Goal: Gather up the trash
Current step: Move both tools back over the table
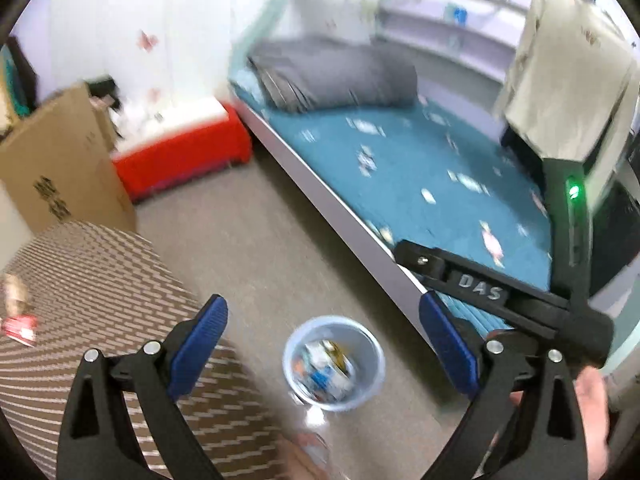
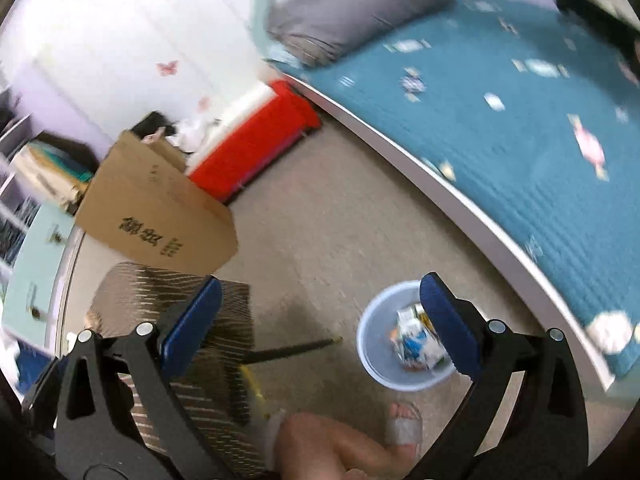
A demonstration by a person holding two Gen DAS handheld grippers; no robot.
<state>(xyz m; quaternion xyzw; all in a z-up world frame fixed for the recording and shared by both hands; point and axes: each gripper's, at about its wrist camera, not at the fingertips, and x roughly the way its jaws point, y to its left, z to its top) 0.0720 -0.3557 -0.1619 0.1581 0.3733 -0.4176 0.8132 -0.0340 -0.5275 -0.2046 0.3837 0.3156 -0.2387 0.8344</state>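
A light blue trash bin (image 1: 334,364) stands on the beige floor beside the bed and holds several crumpled wrappers and cartons (image 1: 324,368). My left gripper (image 1: 324,304) hangs open above it, with nothing between its blue pads. The right gripper's black frame (image 1: 480,292) crosses the right of this view. In the right wrist view the right gripper (image 2: 320,284) is open and empty above the floor, and its right finger overlaps the bin (image 2: 384,344). A red packet (image 1: 18,328) and a beige scrap (image 1: 14,292) lie on the striped tabletop (image 1: 100,280).
A teal bed (image 2: 500,100) with a folded grey blanket (image 2: 352,8) runs along the right. A cardboard box (image 2: 156,216) and a red storage box (image 2: 256,144) stand by the far wall. The person's leg and slippered foot (image 2: 404,428) are close to the bin, next to a black table leg (image 2: 292,350).
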